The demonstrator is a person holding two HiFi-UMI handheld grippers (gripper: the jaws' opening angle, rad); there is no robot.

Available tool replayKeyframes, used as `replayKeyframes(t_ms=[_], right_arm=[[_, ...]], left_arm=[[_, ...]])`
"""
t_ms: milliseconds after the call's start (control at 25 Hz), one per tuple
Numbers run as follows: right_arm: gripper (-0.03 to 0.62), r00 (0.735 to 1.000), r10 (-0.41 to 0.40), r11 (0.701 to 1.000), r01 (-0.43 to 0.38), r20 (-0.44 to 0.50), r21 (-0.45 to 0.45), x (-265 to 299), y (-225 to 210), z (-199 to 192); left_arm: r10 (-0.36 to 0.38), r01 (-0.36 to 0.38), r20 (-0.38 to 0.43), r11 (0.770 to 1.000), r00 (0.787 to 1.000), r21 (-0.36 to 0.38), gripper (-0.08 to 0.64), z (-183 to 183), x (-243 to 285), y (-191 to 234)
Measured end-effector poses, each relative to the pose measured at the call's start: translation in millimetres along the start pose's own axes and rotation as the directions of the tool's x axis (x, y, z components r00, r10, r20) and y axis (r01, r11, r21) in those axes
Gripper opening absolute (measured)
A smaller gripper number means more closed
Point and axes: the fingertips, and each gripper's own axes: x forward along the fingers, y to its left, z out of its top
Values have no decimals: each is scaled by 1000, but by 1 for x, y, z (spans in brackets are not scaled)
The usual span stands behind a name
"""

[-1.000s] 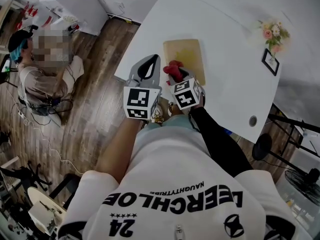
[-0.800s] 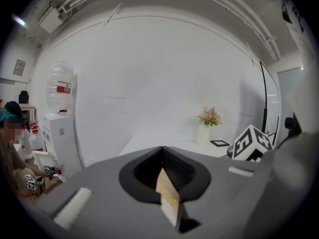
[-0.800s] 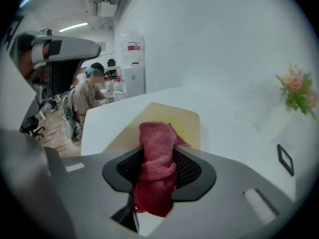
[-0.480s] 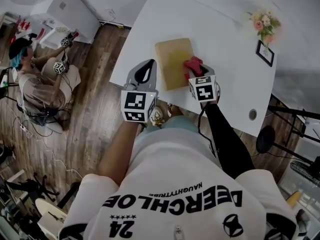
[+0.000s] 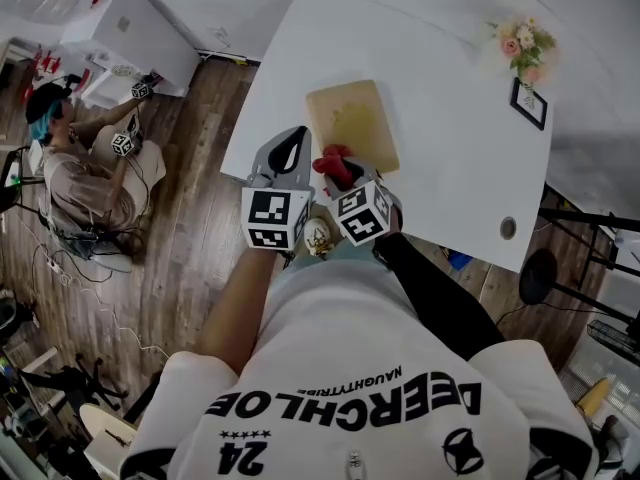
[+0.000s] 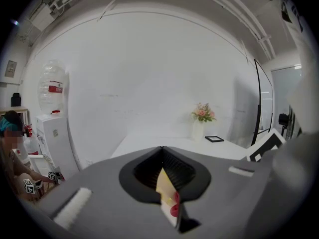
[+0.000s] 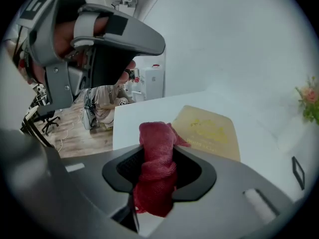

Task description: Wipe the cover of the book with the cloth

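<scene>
Gripping a bunched red cloth [image 7: 155, 178], the right gripper [image 5: 342, 175] has its jaws clenched on the fabric, which bulges out ahead of the tips and hangs below them. From the head view the cloth sits at the near edge of the book [image 5: 352, 123], toward its left corner. Whether it presses on the cover cannot be told. The book lies flat and closed on the white table [image 5: 440, 88], its tan cover facing up with faint yellow print in the middle.

Just to the left, the left gripper [image 5: 290, 148] hovers over the near left part of the table, beside the book and not touching it. Its jaws are closed together with nothing between them. Only a thin sliver of the book and cloth shows past them in its own view.

At the far right of the table stand a small bunch of flowers [image 5: 520, 40] and a dark picture frame [image 5: 530, 103], well apart from the book. On the wooden floor [image 5: 190, 218] to the left sits a person [image 5: 75, 168].
</scene>
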Motion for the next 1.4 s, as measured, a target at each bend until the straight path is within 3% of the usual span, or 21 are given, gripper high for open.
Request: replayKeyframes(t_ms=[120, 400, 600, 720, 840, 1000, 1240, 1400], right_arm=[[141, 1000, -25, 1000, 25, -6, 18, -6, -17, -7], [141, 977, -213, 964, 212, -14, 158, -47, -108, -42], [140, 980, -198, 975, 192, 38, 110, -45, -113, -51], [140, 975, -202, 975, 190, 98, 118, -54, -117, -32], [140, 947, -235, 971, 218, 220, 100, -70, -123, 4], [140, 888, -282, 959, 258, 364, 114, -109, -140, 58], [141, 803, -247, 963, 267, 543, 44, -167, -159, 126], [141, 772, -220, 968, 248, 597, 36, -199, -162, 146]], left_arm=[[-4, 4, -7, 1000, 1000, -3, 37, -3, 2, 0], [-25, 25, -11, 1000, 1000, -1, 37, -4, 8, -8], [-31, 31, -3, 999, 1000, 16, 37, -1, 10, -12], [-45, 45, -1, 998, 999, 47, 37, 4, 10, -15], [-35, 35, 9, 998, 999, 57, 37, 13, 7, -7], [-19, 16, 42, 999, 999, 50, 37, 34, 8, 3], [66, -77, 160, 995, 985, 62, 37, 101, -1, 0], [87, -107, 229, 991, 969, 75, 37, 141, -14, -20]])
